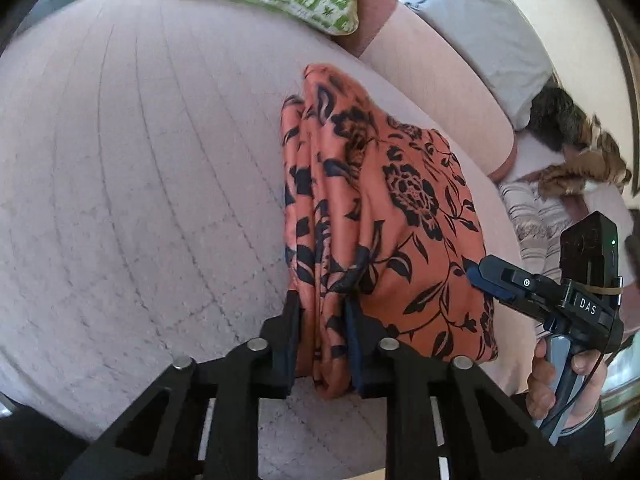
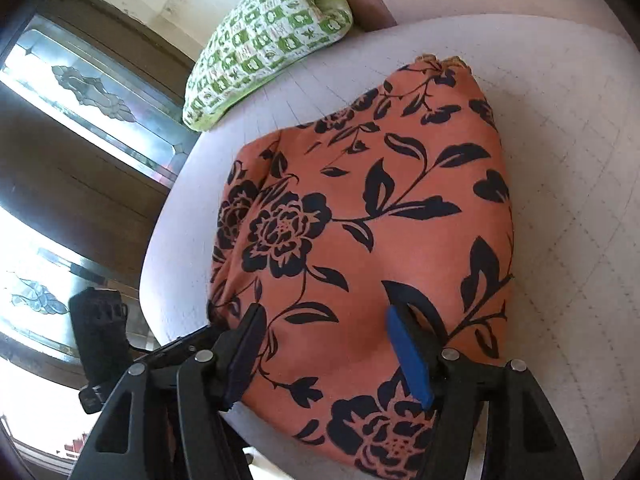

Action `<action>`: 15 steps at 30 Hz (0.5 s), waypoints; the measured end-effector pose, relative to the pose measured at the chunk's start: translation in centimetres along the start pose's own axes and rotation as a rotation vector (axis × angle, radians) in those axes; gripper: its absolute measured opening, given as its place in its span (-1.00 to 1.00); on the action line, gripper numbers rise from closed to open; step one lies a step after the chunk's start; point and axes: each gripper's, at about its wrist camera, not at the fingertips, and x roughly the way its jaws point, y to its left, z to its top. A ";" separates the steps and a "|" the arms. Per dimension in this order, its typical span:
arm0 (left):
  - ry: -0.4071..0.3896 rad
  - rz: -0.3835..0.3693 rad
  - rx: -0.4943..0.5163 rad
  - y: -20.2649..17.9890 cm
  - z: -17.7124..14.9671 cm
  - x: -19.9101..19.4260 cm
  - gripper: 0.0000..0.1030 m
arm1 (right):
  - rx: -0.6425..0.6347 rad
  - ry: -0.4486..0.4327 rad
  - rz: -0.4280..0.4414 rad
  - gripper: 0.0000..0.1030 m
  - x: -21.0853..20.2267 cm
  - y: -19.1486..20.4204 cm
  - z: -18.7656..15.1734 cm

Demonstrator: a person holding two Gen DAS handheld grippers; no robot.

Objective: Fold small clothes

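An orange garment with a black flower print lies folded on a pale pink quilted cushion. My left gripper is shut on a bunched edge of the garment at its near end. My right gripper is open, its fingers spread over the garment near its close edge; its blue pad rests against the cloth. The right gripper also shows in the left wrist view, at the garment's right edge, held by a hand.
A green and white patterned pillow lies at the back of the cushion. A grey pillow and a dark furry animal are at the far right. Wood and glass panels stand left of the cushion.
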 end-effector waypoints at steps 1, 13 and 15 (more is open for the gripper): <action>-0.027 0.027 0.061 -1.2 0.2 -0.8 -0.69 | 0.003 -0.005 0.009 0.29 -0.2 0.0 0.0; -0.095 0.006 0.141 -2.2 5.5 -1.3 0.03 | 0.005 0.011 0.078 0.39 -1.7 -1.2 -0.7; -0.055 -0.027 0.085 -0.7 8.9 1.5 0.02 | 0.016 0.013 0.089 0.39 -1.6 -1.3 -0.6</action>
